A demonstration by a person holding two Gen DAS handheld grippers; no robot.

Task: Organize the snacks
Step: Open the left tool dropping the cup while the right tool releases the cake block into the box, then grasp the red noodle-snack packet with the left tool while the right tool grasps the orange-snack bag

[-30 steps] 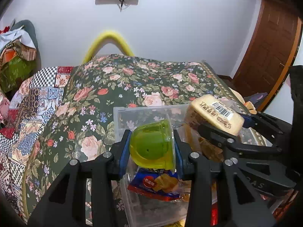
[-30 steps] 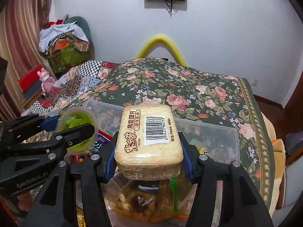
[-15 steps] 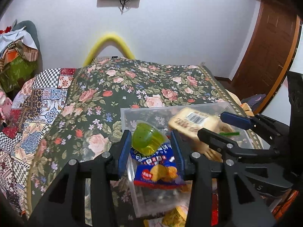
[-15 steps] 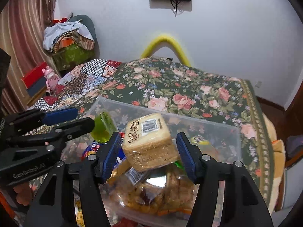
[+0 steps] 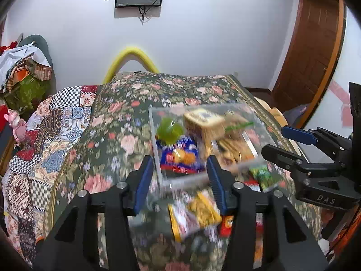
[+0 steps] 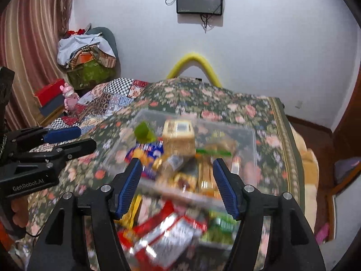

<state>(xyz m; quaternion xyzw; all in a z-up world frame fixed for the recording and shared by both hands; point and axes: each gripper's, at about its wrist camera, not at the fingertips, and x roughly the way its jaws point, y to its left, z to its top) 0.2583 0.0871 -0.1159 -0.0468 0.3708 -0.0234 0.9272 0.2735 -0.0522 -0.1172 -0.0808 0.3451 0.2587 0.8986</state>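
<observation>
A clear plastic bin (image 5: 155,122) (image 6: 251,135) sits on the floral bedspread and holds snacks. A green jelly cup (image 5: 169,131) (image 6: 144,132) lies at its far left, on a blue chip bag (image 5: 180,158). A tan toast pack (image 5: 203,118) (image 6: 178,139) lies beside the cup. My left gripper (image 5: 179,180) is open and empty, above the bin's near edge. My right gripper (image 6: 177,186) is open and empty, above the bin's near side. Each gripper also shows in the other's view, the right one (image 5: 293,145) and the left one (image 6: 67,139). Both views are blurred by motion.
Loose snack packets lie on the bedspread in front of the bin: yellow ones (image 5: 196,214), a red and silver one (image 6: 167,230) and green ones (image 6: 222,228). A patchwork quilt (image 5: 45,135) covers the left of the bed. A wooden door (image 5: 313,52) stands at right.
Both grippers opened and let go: the jelly cup and the toast pack dropped into the bin. Both grippers then drew back and up from the bin.
</observation>
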